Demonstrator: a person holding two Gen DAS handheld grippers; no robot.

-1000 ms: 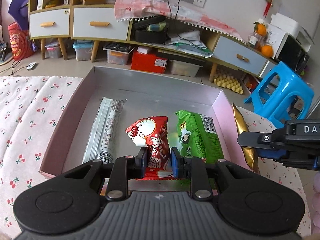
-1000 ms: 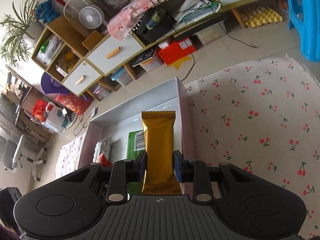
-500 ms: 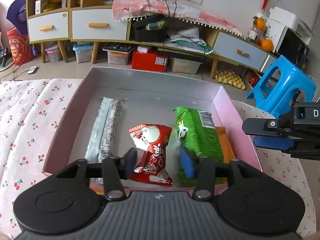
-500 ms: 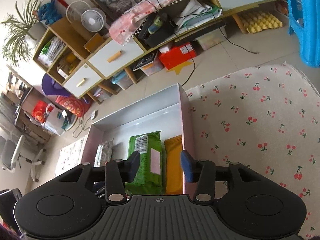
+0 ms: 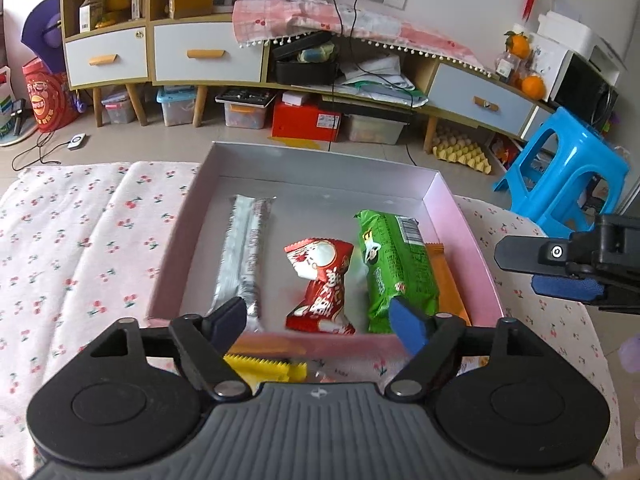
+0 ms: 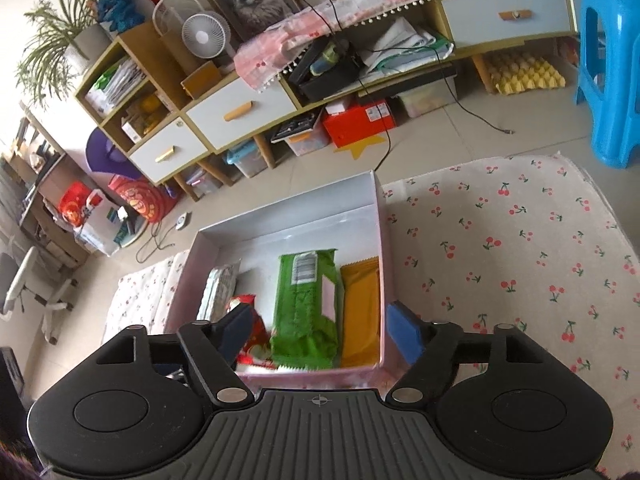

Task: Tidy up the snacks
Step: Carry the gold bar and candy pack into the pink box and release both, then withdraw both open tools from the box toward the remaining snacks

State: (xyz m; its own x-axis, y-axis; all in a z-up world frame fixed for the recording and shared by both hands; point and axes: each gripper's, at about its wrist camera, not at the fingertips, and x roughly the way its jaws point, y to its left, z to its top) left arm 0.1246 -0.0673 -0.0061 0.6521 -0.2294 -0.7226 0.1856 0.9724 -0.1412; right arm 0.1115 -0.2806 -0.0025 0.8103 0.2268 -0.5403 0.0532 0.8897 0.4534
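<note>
A pink box (image 5: 460, 216) on the cherry-print cloth holds a silver bar (image 5: 244, 256), a red packet (image 5: 322, 280), a green packet (image 5: 394, 266) and a gold bar (image 5: 446, 280) along its right wall. My left gripper (image 5: 318, 320) is open and empty above the box's near edge. My right gripper (image 6: 320, 330) is open and empty above the same box (image 6: 382, 216); the green packet (image 6: 306, 300) and the gold bar (image 6: 360, 312) lie between its fingers in the right wrist view. The right gripper also shows at the right of the left wrist view (image 5: 568, 276).
A yellow wrapper (image 5: 266, 368) and an orange one (image 5: 264, 346) lie on the cloth just in front of the box. A blue stool (image 5: 560, 172) stands at the right. Cabinets and storage boxes line the far wall.
Both grippers opened. The left let go of the red packet and the right let go of the gold bar, which now lies in the box. Both pulled back a little.
</note>
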